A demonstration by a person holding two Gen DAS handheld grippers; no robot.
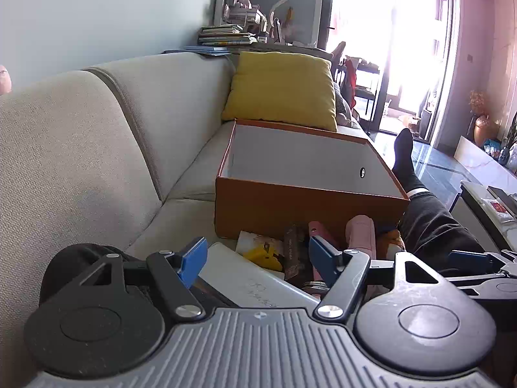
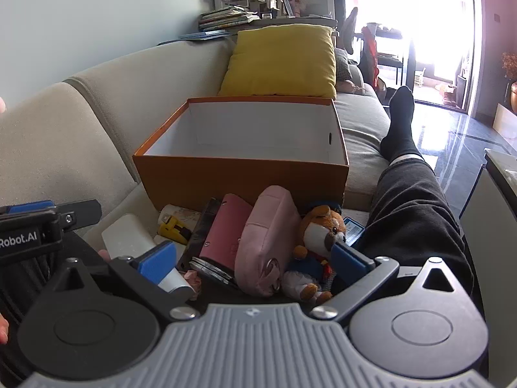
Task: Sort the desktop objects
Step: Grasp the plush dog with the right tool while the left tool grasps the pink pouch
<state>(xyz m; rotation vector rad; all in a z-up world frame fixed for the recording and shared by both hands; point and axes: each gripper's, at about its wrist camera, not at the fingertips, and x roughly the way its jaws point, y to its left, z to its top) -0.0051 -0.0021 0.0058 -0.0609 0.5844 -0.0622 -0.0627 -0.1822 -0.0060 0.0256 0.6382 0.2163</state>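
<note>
An open orange box (image 2: 245, 177) with a white inside stands empty on the beige sofa; it also shows in the left wrist view (image 1: 307, 207). In front of it lies a pile: a white flat box (image 2: 129, 241), a yellow utility knife (image 2: 173, 226), a dark pink case (image 2: 223, 231), a pink pouch (image 2: 268, 239), a plush bear (image 2: 318, 242). My right gripper (image 2: 255, 258) is open, low above the pile. My left gripper (image 1: 258, 255) is open above the white flat box (image 1: 255, 281), with the knife (image 1: 261, 255) and pink pouch (image 1: 360, 232) beyond.
A yellow cushion (image 2: 281, 61) leans behind the box. A person's black-trousered leg (image 2: 410, 194) lies along the sofa to the right of the pile. A cluttered desk (image 2: 245, 16) stands behind the sofa. A white low table (image 1: 488, 200) is at far right.
</note>
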